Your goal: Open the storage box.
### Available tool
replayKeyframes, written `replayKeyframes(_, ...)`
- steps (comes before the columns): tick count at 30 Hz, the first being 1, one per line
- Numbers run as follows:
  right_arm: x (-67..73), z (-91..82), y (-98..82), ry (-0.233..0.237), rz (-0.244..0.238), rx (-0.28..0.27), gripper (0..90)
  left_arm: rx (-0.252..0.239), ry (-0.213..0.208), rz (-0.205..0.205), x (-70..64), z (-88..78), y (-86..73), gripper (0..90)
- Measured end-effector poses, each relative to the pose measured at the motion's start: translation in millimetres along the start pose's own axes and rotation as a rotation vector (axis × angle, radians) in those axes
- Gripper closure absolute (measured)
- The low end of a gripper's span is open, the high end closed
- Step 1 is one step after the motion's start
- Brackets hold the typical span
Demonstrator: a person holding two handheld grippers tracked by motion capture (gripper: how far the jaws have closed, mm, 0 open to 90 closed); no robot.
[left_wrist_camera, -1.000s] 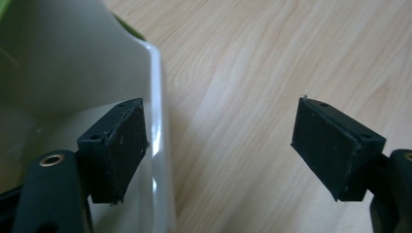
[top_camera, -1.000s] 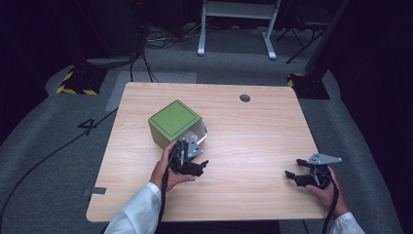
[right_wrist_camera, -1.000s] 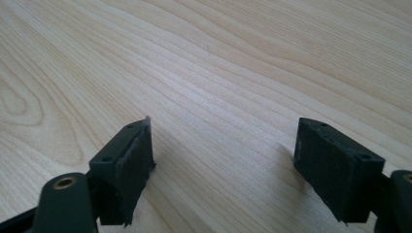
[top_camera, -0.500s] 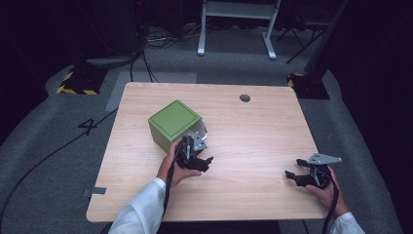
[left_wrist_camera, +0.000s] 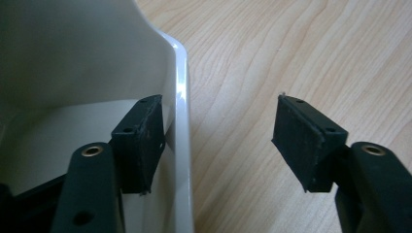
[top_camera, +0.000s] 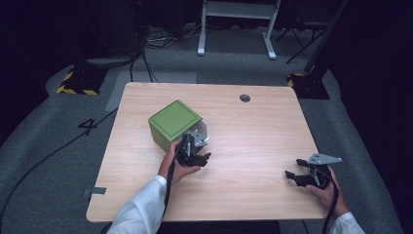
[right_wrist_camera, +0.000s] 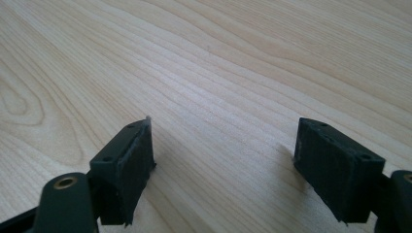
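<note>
From the high view I saw the green box point(top_camera: 174, 124) resting on the wooden table point(top_camera: 253, 131), left of centre, with a white container point(top_camera: 203, 129) tucked just beside its right side. My left gripper point(top_camera: 196, 157) sat at the near edge of that white container, the left hand point(top_camera: 176, 165) behind it on the table, white sleeve point(top_camera: 141, 212) coming in from the bottom. My right gripper point(top_camera: 298, 175) lay well apart, near the table's right front corner, jaws spread with nothing between them. A small dark hole point(top_camera: 245, 98) showed in the tabletop near the far edge. In the left gripper view, the white container's thin wall point(left_wrist_camera: 180, 145) ran up between my jaws: the left pad point(left_wrist_camera: 143, 141) stood inside the container, close against the wall, while the right pad point(left_wrist_camera: 301, 138) stood outside over bare wood, clear of the wall with a gap. The jaws had just been closing with that wall between them, but they did not yet pinch it from both sides. In the right gripper view, both pads point(right_wrist_camera: 128, 165) hung wide over plain wood grain, gripping nothing.
</note>
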State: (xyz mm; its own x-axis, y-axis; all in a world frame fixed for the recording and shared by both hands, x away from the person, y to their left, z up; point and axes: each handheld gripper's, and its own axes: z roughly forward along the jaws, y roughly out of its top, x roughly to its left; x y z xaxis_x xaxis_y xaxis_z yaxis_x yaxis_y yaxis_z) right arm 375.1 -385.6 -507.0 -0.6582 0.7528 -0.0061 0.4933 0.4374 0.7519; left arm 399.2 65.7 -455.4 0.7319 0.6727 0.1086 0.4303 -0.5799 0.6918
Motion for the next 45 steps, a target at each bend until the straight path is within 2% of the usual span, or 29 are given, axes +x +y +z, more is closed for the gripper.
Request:
replayKeyframes(1, 0.0, 0.0, 0.0, 0.0, 0.0, 0.0, 22.2, -0.001, -0.004, -0.005, -1.7, -0.5, 0.4, 44.3)
replayKeyframes(4, 0.0, 0.0, 0.0, 0.0, 0.001, 0.0, 22.2, -0.01, -0.039, 0.009, -6.2, -2.1, 1.1, 53.1)
replayKeyframes(7, 0.0, 0.0, 0.0, 0.0, 0.0, 0.0, 22.2, 0.011, -0.029, 0.02, -11.1, -2.5, 2.0, 57.4)
replayKeyframes(11, 0.1, -0.1, 0.0, -0.001, 0.0, 0.0, 22.2, 0.023, -0.059, 0.015, -19.4, -3.5, 1.4, 57.6)
replayKeyframes(13, 0.1, -0.1, 0.0, -0.001, 0.0, 0.0, 22.2, 0.033, -0.076, -0.022, -22.5, -3.0, -0.3, 56.8)
replayKeyframes(15, 0.3, -0.2, 0.0, -0.003, -0.002, 0.001, 22.3, 0.041, -0.074, -0.036, -26.7, -1.5, -2.8, 55.8)
replayKeyframes(23, 0.4, -0.2, 0.0, -0.003, -0.003, 0.001, 22.4, 0.051, -0.063, 0.003, -44.5, -0.8, -4.7, 55.0)
replayKeyframes(28, 0.4, -0.2, 0.0, -0.004, -0.003, 0.001, 22.4, 0.056, -0.066, 0.017, -49.7, -2.4, -4.0, 55.3)
replayKeyframes(40, 0.4, -0.3, 0.0, -0.004, -0.003, 0.001, 22.4, 0.048, -0.096, 0.001, -60.9, -6.1, -4.3, 54.7)
replayKeyframes(45, 0.3, -0.2, 0.0, -0.004, -0.003, 0.001, 22.4, 0.048, -0.101, 0.007, -64.2, -6.3, -3.7, 53.8)
